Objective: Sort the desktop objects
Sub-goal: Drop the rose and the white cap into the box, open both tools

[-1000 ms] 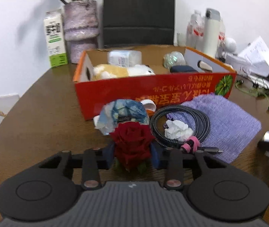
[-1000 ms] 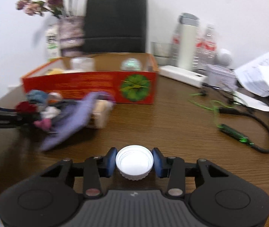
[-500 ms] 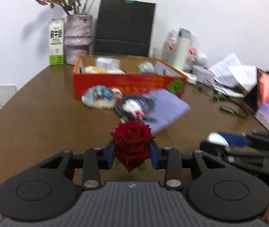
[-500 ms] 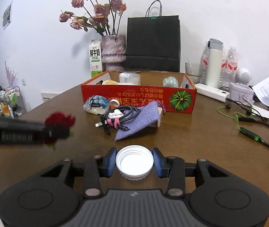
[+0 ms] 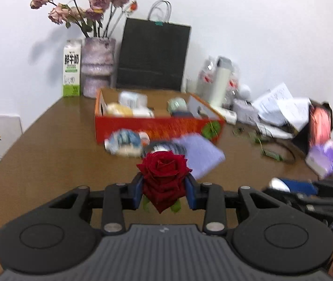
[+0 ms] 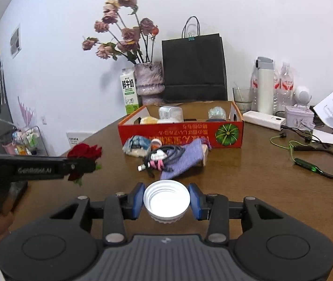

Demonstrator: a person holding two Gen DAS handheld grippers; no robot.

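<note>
**Both claws loaded, box well ahead**

The left claw (image 5: 164,193) is pinching a rose (image 5: 164,175) by its bloom, and the right claw (image 6: 166,202) is pinching a white cap (image 6: 166,200) across its ribbed rim. Both are hovering above the surface (image 6: 248,187), well short of the red box (image 6: 180,134).

The risks, as I judge them: the rose is being gripped on soft petals, so a firmer squeeze is likely to be crushing them, while a looser one could be letting the head slide out. The cap is being held only at two points on a round edge, so a tilt or bump could be popping it free. The two claws are working near each other, and the pile of cable (image 6: 164,155) and purple cloth (image 6: 185,157) is lying just before the box, so a low approach could be snagging it.

The rose is looking deep red, full and open, with small green leaves beneath. The cap is facing open side up, its threads showing.
</note>
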